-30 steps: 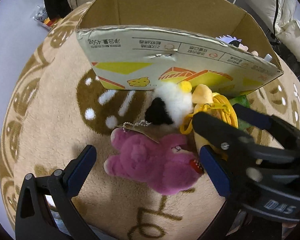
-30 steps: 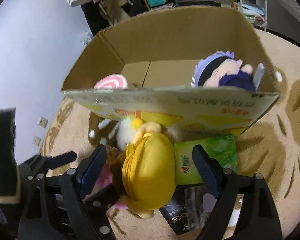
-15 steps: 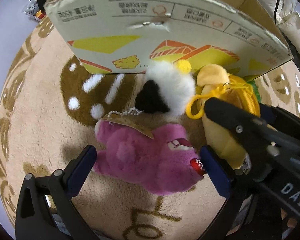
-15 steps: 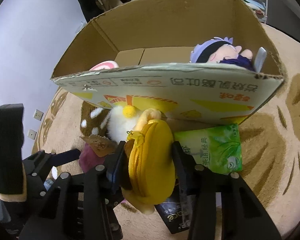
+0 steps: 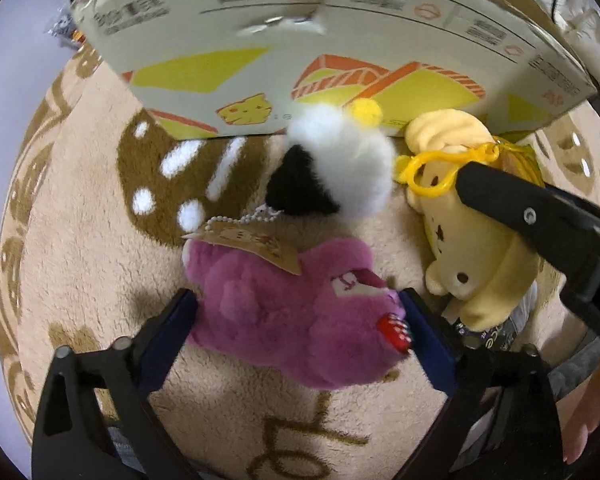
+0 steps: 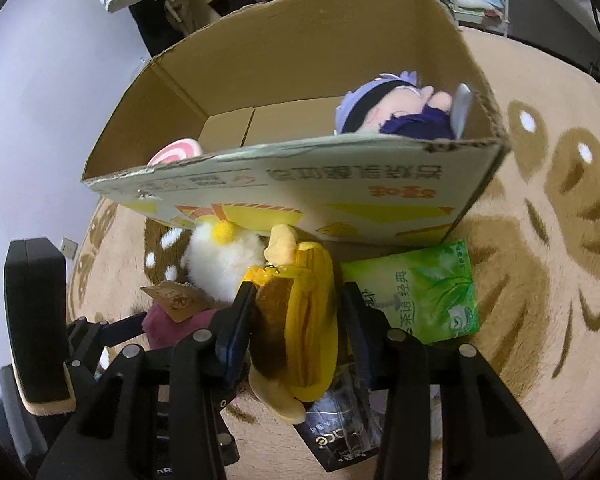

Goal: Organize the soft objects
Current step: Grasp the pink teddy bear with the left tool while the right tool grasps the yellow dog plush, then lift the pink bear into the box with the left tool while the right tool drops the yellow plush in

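The cardboard box [image 6: 284, 128] shows its inside only in the right wrist view: a purple-haired doll [image 6: 396, 114] lies at its 2 o'clock corner and a pink-and-white swirl toy [image 6: 175, 153] at its 8 o'clock corner. The left wrist view shows only the box's printed front wall [image 5: 320, 64].

A green tissue pack [image 6: 420, 288] and a dark packet [image 6: 340, 436] appear clearly in the right wrist view alone, at 3 and 6 o'clock of the yellow plush [image 6: 300, 320].

The left wrist view alone shows the whole purple plush [image 5: 292, 316], its paper tag [image 5: 248, 244] on a bead chain, and the white pompom toy [image 5: 340, 168] at its 12 o'clock.

The right gripper [image 6: 300, 320] is closing, its pads pressed on the yellow plush, which bulges between them. The left gripper [image 5: 298, 320] is closing, its fingers [image 5: 172, 328] flanking the purple plush; firm contact cannot be confirmed.

A second ago the right jaws stood wide on either side of the yellow plush. The left gripper has come lower and nearer the purple plush, which earlier lay ahead of its fingers.

All loose items lie on a beige rug [image 5: 80, 220] with brown patterns, against the box front. A pale wall [image 6: 40, 80], shelving and piled clothes stand behind.
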`<state>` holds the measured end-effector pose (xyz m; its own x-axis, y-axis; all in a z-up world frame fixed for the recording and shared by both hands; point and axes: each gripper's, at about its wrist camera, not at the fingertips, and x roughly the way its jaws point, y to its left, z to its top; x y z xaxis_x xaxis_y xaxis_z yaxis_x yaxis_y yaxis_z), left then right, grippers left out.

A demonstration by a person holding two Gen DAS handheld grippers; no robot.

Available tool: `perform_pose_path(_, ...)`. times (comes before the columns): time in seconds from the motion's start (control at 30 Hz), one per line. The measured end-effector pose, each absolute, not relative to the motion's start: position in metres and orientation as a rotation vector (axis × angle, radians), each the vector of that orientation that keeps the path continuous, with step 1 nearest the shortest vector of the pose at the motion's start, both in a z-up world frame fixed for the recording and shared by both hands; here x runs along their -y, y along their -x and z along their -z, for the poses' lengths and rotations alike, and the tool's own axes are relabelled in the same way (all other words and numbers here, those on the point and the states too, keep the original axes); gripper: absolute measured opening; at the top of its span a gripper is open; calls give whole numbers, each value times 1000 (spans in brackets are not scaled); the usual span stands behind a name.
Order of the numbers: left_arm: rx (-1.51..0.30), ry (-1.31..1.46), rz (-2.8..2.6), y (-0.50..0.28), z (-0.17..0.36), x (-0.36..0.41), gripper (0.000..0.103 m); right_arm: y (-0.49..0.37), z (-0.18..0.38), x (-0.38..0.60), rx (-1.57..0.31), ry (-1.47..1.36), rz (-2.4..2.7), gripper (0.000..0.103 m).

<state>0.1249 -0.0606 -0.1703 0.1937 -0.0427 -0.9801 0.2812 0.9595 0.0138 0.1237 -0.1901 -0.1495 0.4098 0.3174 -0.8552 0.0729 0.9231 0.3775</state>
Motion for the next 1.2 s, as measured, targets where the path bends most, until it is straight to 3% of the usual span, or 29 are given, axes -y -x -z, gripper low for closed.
perform_pose_path(0.2,-1322,-211,242,-110,162,62,85,-118,146,196,-1121,-404,-153,35)
perform_pose_path(0.73,-1164,-145,106,-80,111,23,83,-84,103,194,-961,-345,-183,31)
perform_pose_path(1.2,-701,-62,61,-64,25,4,83,-50,37,213,-629,-297,-196,31)
